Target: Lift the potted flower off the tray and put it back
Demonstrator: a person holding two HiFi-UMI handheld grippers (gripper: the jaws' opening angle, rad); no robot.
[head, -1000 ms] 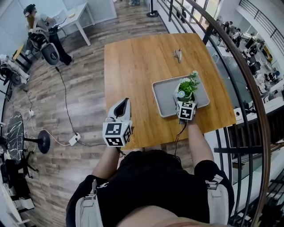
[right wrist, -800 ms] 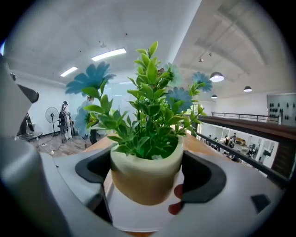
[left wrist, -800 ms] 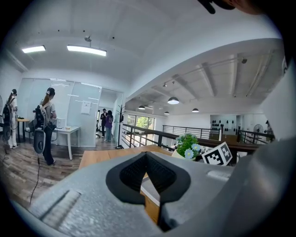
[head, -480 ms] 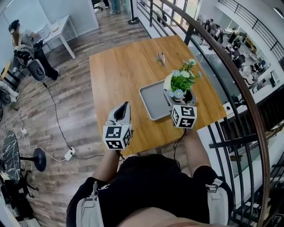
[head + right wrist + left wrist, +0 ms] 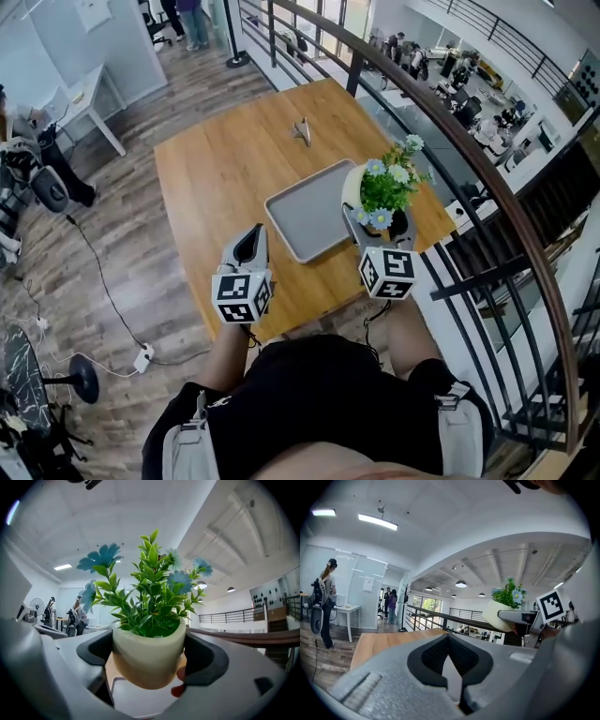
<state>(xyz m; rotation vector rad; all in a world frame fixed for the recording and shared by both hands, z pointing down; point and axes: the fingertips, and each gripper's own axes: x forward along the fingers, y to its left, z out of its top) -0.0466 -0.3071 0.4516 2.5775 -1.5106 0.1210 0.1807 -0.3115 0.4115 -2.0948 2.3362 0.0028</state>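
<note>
Pot: clamped between the fingers of the right gripper and held off the tray, which is seen below those fingers on the worktop. Left gripper: fingers pressed together, nothing between them.

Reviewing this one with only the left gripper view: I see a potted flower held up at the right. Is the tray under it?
Observer: Yes. The right gripper view shows the grey tray beneath the potted flower, which hangs clear of it.
Operator: What's holding it?
Observer: The right gripper, jaws shut on the sides of its white pot.
Operator: Anything on the tray?
Observer: No, the head view shows it bare.
</note>
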